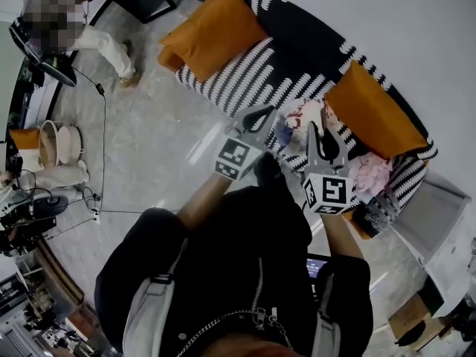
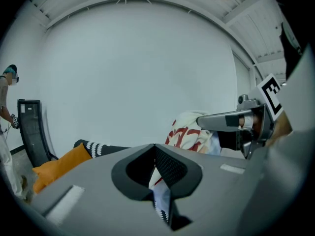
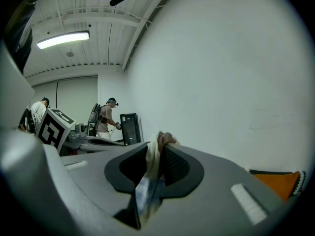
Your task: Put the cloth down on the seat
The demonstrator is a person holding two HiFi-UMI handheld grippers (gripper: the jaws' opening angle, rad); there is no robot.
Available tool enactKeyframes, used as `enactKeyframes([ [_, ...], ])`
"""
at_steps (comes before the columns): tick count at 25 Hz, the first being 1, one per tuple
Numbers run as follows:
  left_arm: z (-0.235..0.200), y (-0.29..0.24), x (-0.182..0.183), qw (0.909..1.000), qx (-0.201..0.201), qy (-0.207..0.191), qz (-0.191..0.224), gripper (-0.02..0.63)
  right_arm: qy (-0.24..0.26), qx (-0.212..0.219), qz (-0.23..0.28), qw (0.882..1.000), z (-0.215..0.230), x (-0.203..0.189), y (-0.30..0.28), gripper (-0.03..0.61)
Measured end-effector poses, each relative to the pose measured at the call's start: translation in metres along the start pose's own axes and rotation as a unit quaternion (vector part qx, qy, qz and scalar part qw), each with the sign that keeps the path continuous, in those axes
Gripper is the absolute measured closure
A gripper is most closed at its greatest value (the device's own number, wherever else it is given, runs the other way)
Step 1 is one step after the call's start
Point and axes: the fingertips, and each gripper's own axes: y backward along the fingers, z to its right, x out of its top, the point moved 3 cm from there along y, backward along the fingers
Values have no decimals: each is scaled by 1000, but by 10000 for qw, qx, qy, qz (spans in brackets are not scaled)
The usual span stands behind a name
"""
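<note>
A white cloth (image 1: 301,116) with red and blue print hangs bunched between my two grippers, above the black-and-white striped sofa seat (image 1: 242,76). My left gripper (image 1: 265,111) is shut on one edge of it; in the left gripper view the cloth (image 2: 160,193) is pinched between the jaws, with the rest (image 2: 189,134) bulging beyond. My right gripper (image 1: 313,127) is shut on another edge, and the fabric (image 3: 150,173) sticks up through its jaws. Each gripper shows in the other's view: the right gripper (image 2: 231,121) and the left gripper (image 3: 91,141).
Two orange cushions (image 1: 212,32) (image 1: 375,110) lean on the sofa back. A pink bundle (image 1: 372,173) lies on the seat's right end, beside a grey box (image 1: 431,214). A person (image 1: 97,43) stands far off on the floor, with cables (image 1: 100,155) nearby.
</note>
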Motion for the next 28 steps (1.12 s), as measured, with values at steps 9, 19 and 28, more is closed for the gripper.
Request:
enactKeyframes([
  [9,-36,-40,14,9995,-234,-108,-187,604,-217,-282,-41,9994,23,7,-43,514],
  [19,-42,-78,28,9975,-596,-263,-282,604,-366,-505,-58,9980,44,9,-62,514],
  [28,-50,-102,17,9956,-803,-287,-394,604,-561,-700,-133,9959,57,-7,-72,514],
])
